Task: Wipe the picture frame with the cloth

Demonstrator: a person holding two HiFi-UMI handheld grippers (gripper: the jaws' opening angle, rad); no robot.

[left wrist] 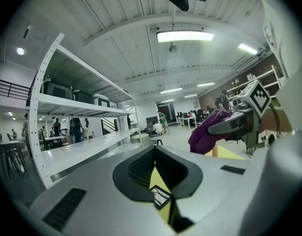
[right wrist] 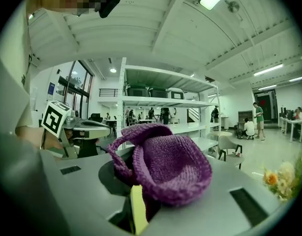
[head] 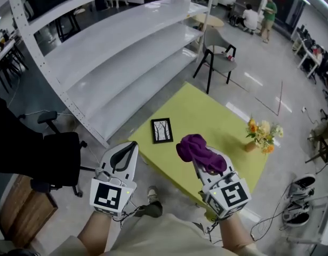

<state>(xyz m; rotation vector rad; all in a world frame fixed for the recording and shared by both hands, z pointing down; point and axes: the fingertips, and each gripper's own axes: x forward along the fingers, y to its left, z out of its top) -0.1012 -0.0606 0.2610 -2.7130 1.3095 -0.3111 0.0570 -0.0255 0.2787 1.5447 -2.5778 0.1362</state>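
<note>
right gripper (head: pixel 202 167) pinches purple knit cloth (head: pixel 197 149), soft, limp | left gripper (head: pixel 133 145) closed, empty | picture frame (head: pixel 162 130) looks light, likely slides; we'd brace its edge

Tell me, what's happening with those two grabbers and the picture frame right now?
Left gripper shut, empty. Right gripper shut on purple knitted cloth. Picture frame flat on green table, untouched. Flowers off to the side, nothing blocking.

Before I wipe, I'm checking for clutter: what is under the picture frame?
The picture frame lies flat on the yellow-green table; the tabletop patch it covers is hidden.
</note>
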